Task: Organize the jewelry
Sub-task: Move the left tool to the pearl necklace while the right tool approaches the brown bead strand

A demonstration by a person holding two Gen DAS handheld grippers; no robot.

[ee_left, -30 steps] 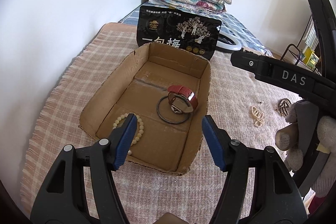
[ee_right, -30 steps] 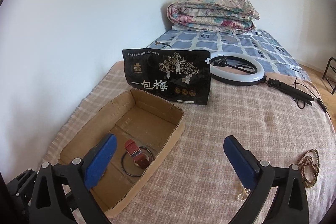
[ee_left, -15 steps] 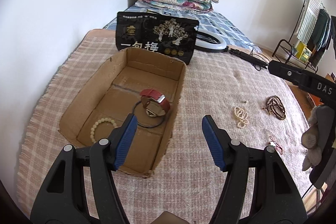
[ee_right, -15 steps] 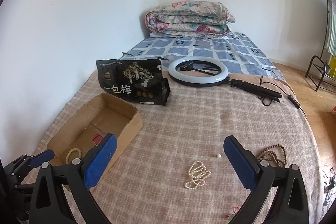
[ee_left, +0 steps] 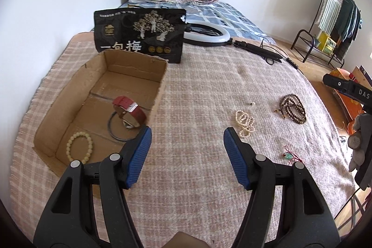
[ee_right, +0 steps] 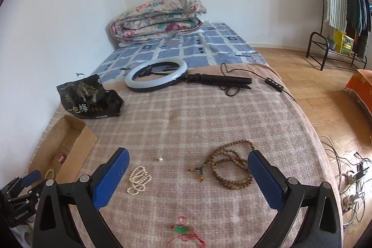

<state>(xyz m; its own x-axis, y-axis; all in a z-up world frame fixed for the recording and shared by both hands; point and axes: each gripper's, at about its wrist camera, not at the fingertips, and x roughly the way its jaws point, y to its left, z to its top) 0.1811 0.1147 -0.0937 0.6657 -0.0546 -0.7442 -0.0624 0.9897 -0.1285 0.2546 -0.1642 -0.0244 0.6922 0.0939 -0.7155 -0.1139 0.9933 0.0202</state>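
On the checked blanket (ee_right: 209, 113), my right gripper (ee_right: 188, 174) hangs with fingers spread wide, empty, over the brown bead necklace (ee_right: 229, 166); pearl strand (ee_right: 138, 179) just left of it, green pendant on red cord (ee_right: 182, 229) nearer me. My left gripper (ee_left: 187, 156) is also parted, holding nothing, just right of the cardboard box (ee_left: 160, 90). Inside the box I see a red-strap watch (ee_left: 130, 112) on a dark bangle (ee_left: 116, 129), cream bead bracelet (ee_left: 79, 147) at the near end.
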